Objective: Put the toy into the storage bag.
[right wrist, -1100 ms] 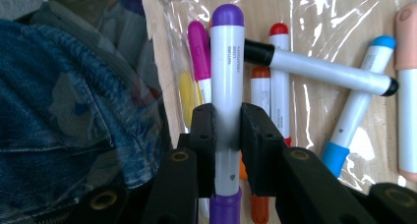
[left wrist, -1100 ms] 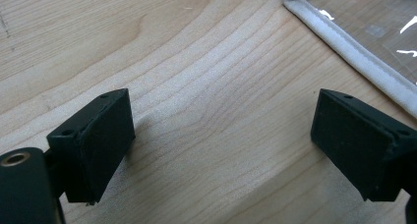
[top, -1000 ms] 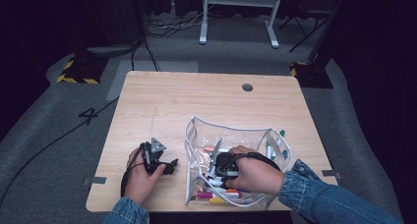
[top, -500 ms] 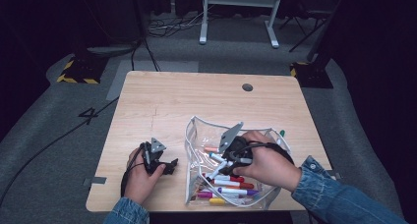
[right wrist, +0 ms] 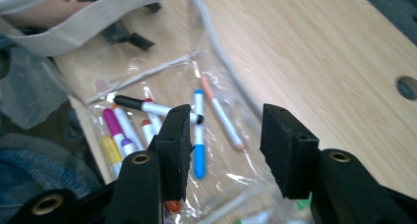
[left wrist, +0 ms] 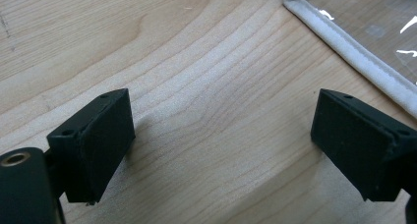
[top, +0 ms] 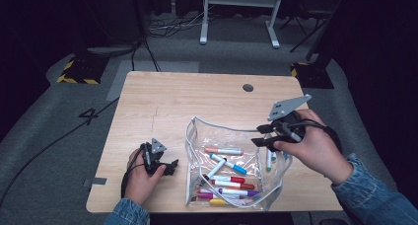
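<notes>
A clear plastic pouch (top: 189, 153) with a white zip rim lies open on the wooden table (top: 167, 101). Several markers lie inside, among them a blue one (top: 227, 164), an orange one (top: 223, 150) and a green one (top: 269, 161). My right gripper (top: 260, 135) hovers above the pouch's right edge, open with nothing between its jaws, which have just been closing a little. In the right gripper view that gripper (right wrist: 226, 140) looks down on the blue marker (right wrist: 198, 135). My left gripper (top: 170, 167) rests open on the table left of the pouch, and its own view (left wrist: 223, 140) shows bare wood between its jaws.
A round cable hole (top: 248, 87) sits near the table's far edge. The pouch's rim (left wrist: 354, 57) lies just right of the left gripper. Beyond the table stand a white desk frame (top: 236, 18) and floor cables (top: 148, 52).
The right gripper has lifted out of the pouch and moved up and to the right, with its jaws wider than a second ago. The left gripper has stayed put.
</notes>
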The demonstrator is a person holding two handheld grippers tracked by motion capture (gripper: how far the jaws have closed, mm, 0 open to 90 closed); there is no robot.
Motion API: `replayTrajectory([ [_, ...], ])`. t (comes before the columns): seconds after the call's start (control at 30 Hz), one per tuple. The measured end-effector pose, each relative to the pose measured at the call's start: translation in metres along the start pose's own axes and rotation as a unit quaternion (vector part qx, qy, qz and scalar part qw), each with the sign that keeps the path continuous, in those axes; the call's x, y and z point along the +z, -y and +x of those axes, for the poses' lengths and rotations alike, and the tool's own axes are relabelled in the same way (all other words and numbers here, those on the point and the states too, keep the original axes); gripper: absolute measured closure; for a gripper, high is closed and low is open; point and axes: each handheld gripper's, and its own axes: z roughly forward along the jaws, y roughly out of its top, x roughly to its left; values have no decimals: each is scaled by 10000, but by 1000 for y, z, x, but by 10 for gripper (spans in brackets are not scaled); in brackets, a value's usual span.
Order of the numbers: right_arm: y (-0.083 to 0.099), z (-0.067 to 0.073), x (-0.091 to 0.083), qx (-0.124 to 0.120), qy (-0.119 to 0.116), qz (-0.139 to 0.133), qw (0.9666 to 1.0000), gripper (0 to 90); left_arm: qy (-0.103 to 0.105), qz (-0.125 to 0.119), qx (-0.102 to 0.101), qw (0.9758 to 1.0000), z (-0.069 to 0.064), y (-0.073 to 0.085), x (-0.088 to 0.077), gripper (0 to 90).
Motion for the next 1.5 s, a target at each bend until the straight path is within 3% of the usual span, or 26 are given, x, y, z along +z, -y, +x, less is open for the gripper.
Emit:
replayTrajectory([
  [0.13,17,-19,-15,380,231,-114,9989,550,-1,-2,3,10000,0,0,0,96],
  [0.27,36,-39,-24,703,579,-150,9957,542,1,0,-9,10000,0,0,0,96],
  [0.4,64,-58,-20,1185,787,-207,9896,500,0,0,0,10000,0,0,0,97],
  [0.43,73,-62,-18,1241,998,-210,9870,493,-1,-1,1,10000,0,0,0,96],
  [0.5,85,-68,-13,1297,1169,-133,9845,478,4,-3,-16,10000,0,0,0,96],
  [0.73,134,-85,26,1958,1007,119,9754,438,-1,1,-1,10000,0,0,0,96],
  [0.93,168,-84,68,2361,747,406,9680,391,2,-2,-4,10000,0,0,0,96],
  [1.0,174,-80,78,2376,695,510,9675,380,0,-1,0,10000,0,0,0,96],
  [1.13,182,-70,94,2488,669,725,9635,348,0,1,-4,10000,0,0,0,96],
  [1.37,194,-66,104,2638,683,787,9589,332,1,-1,0,10000,0,0,0,97],
  [1.5,200,-67,105,2577,639,889,9600,376,-2,-1,2,10000,0,0,0,96],
])
